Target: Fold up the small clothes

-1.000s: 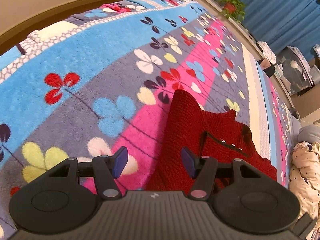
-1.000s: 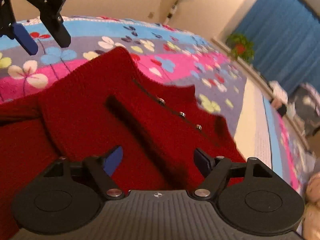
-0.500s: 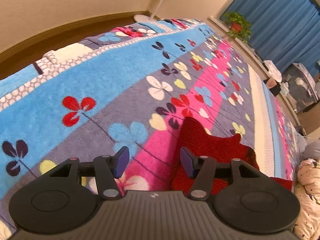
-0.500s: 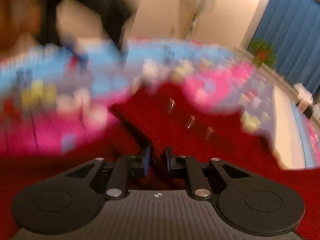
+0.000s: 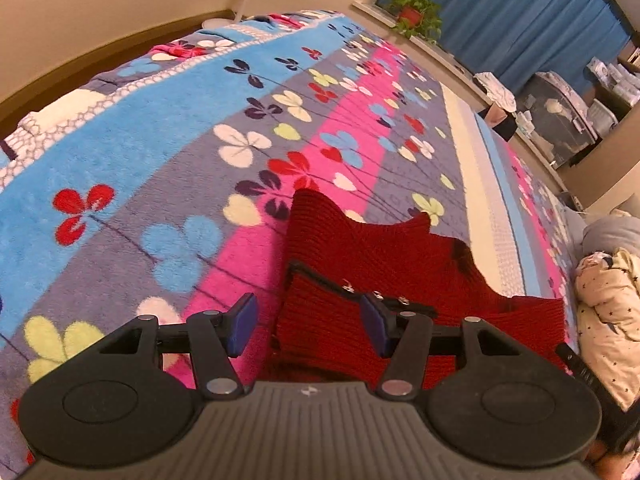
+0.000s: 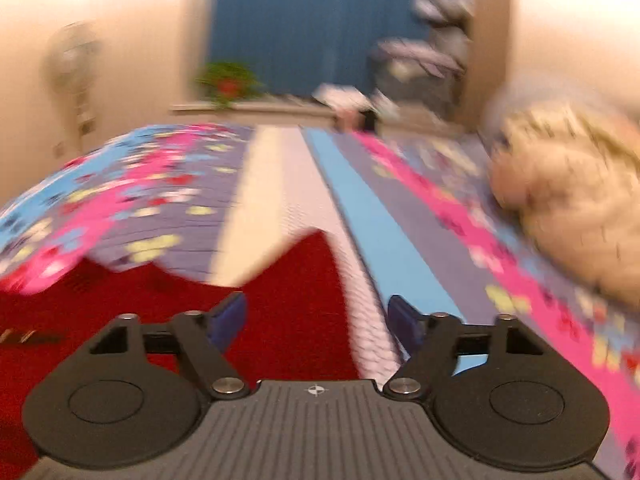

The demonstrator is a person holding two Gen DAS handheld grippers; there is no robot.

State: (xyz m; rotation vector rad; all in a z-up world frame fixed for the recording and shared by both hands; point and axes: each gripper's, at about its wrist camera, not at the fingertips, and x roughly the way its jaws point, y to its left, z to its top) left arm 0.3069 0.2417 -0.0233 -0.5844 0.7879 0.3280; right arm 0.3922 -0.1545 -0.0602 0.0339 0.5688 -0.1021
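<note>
Roughly centred, red knit cardigan [image 5: 384, 256] lies flat on floral fleece blanket [image 5: 168, 160] covering the bed, left gripper [image 5: 308, 318] over its near left edge, jaws wide, holding nothing, right gripper [image 6: 318, 320] over its right edge, likewise spread and empty.

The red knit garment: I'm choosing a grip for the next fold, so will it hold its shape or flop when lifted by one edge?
The red knit garment will likely flop: its edges already curl on the fleece blanket. Its thick ribbing suggests some weight, so it should sag. The metal snaps may stiffen that strip slightly.
</note>
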